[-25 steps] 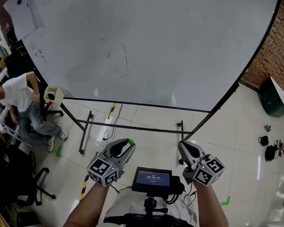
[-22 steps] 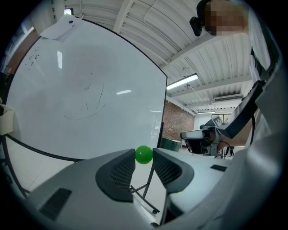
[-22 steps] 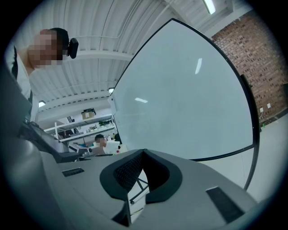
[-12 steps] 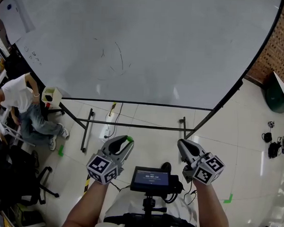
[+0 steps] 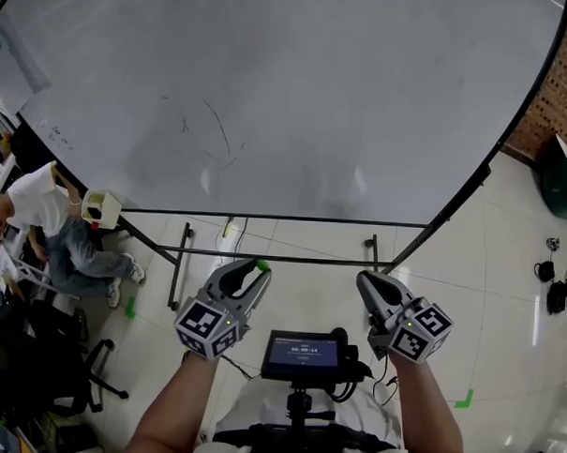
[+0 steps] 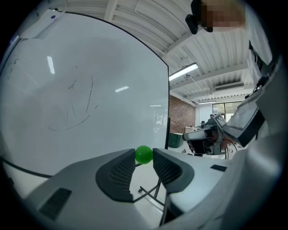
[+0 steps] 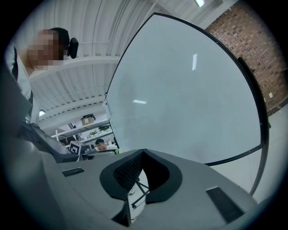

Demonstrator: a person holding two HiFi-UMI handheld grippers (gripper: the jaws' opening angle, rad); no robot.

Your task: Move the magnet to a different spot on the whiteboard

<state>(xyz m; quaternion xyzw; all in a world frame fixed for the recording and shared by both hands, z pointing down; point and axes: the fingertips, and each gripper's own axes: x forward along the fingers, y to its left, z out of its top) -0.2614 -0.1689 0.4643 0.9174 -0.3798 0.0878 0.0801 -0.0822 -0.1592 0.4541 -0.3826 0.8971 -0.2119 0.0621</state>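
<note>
The big whiteboard [image 5: 299, 90] stands in front of me on a wheeled stand, with faint pen scribbles [image 5: 210, 138] left of its middle. In the left gripper view a small green ball magnet [image 6: 144, 154] sits pinched between the tips of my left gripper [image 6: 144, 159]. In the head view it shows as a green dot [image 5: 262, 264] at the left gripper [image 5: 251, 271], held in the air below the board's bottom edge. My right gripper [image 5: 368, 283] is level with it, jaws shut and empty [image 7: 143, 152]. No other magnet shows on the board.
A person [image 5: 45, 210] sits at the left by a small white box [image 5: 101, 206]. The stand's legs [image 5: 178, 277] reach across the tiled floor under the grippers. A brick wall [image 5: 566, 83], a dark bin [image 5: 565, 182] and cables [image 5: 550, 284] lie to the right.
Both grippers have risen a little toward the board's lower edge, the left still holding the green magnet. The view has swung, so the scribbles sit further left.
</note>
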